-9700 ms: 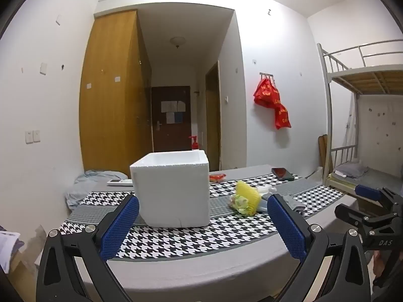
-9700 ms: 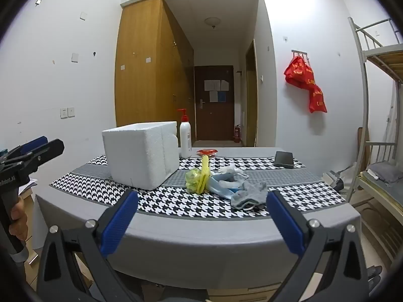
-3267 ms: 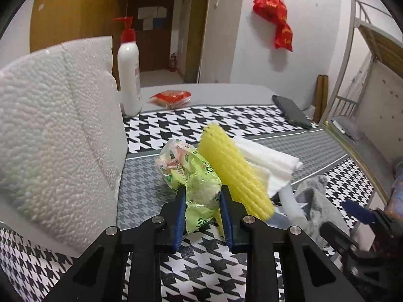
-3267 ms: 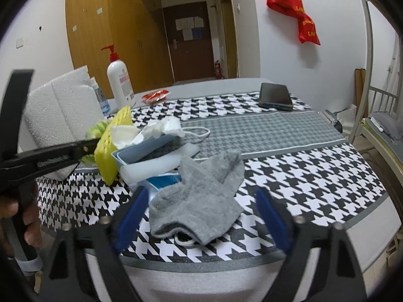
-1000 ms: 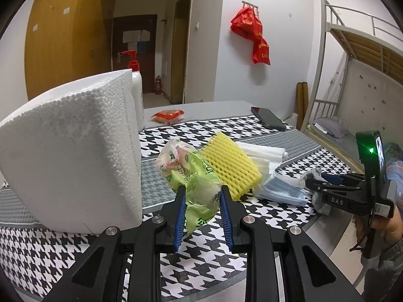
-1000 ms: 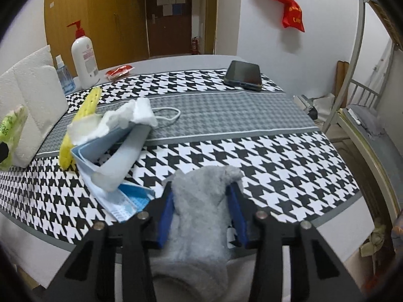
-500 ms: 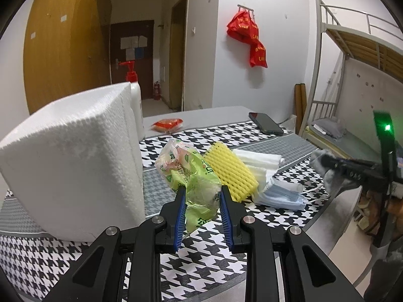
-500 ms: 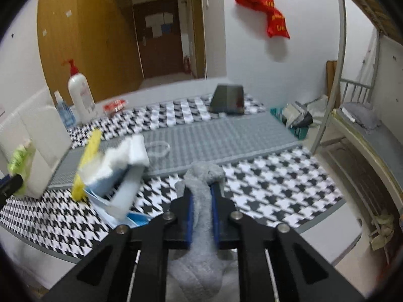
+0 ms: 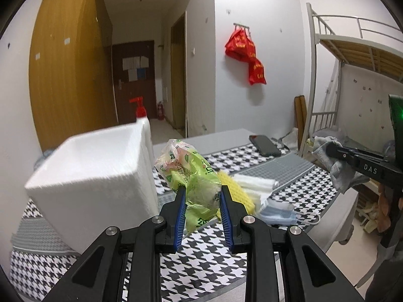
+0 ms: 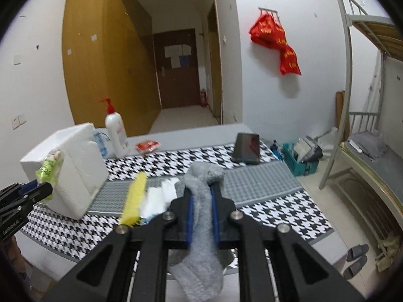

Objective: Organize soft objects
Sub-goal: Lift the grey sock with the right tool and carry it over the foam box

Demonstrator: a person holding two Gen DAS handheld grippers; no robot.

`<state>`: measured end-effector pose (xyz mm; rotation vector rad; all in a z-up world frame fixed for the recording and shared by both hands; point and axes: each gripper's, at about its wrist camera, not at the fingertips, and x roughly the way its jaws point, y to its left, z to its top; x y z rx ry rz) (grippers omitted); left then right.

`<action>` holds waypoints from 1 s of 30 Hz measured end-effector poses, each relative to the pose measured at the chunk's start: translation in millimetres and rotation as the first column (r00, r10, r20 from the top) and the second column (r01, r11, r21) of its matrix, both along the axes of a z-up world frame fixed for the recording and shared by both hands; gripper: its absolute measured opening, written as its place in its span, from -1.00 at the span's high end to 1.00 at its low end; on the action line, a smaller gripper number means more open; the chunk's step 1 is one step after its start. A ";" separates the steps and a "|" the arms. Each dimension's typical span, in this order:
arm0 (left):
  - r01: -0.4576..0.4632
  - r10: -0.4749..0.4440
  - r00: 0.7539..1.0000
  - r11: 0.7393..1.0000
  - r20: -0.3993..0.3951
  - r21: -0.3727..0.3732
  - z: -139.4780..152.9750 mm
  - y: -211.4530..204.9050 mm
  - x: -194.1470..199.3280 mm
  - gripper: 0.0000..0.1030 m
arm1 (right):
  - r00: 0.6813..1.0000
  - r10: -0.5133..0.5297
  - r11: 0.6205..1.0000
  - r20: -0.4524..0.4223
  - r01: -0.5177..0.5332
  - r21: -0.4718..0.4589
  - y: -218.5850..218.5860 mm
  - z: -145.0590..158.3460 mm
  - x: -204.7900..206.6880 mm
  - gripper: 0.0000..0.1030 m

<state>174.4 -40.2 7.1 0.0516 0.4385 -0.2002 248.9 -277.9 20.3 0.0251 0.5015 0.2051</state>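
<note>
Both loaded: left gripper [image 9: 202, 198] pinching green bag [image 9: 194, 173], right gripper [image 10: 201, 198] squeezing grey sock [image 10: 201, 216].
Nearer: bag hovering just beside foam box [image 9: 100, 166], at table's left edge.

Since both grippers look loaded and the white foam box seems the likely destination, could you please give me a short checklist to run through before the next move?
1. Left gripper clamps the crumpled green plastic bag: ok.
2. Right gripper clamps the grey fabric sock: ok.
3. Sock hangs clear of the houndstooth-covered table: ok.
4. White foam box open at the top: ok.
5. Box interior free: cannot tell.
6. Yellow foam net and blue face mask picked up: not ok.
</note>
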 end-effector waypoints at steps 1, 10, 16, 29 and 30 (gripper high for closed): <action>0.001 -0.001 1.000 1.000 0.009 0.002 3.0 -0.2 -2.3 0.47 | 1.000 0.006 1.000 0.009 -0.006 0.002 1.8 2.4 -2.2 0.70; -0.024 0.021 0.996 0.999 0.088 0.025 29.0 8.4 -29.3 0.47 | 0.993 0.086 0.996 0.081 -0.088 0.022 21.6 22.8 -27.7 0.70; -0.070 0.064 0.990 0.997 0.125 0.044 39.7 18.3 -46.0 0.47 | 0.981 0.158 0.986 0.114 -0.163 0.035 40.2 31.9 -40.0 0.70; -0.170 0.157 0.974 0.983 0.162 0.070 52.9 45.0 -72.5 0.47 | 0.942 0.292 0.951 0.164 -0.304 0.052 81.1 45.0 -56.2 0.70; -0.179 0.166 0.972 0.981 0.166 0.069 53.6 47.5 -74.1 0.47 | 0.938 0.304 0.947 0.166 -0.316 0.056 84.2 45.3 -57.0 0.70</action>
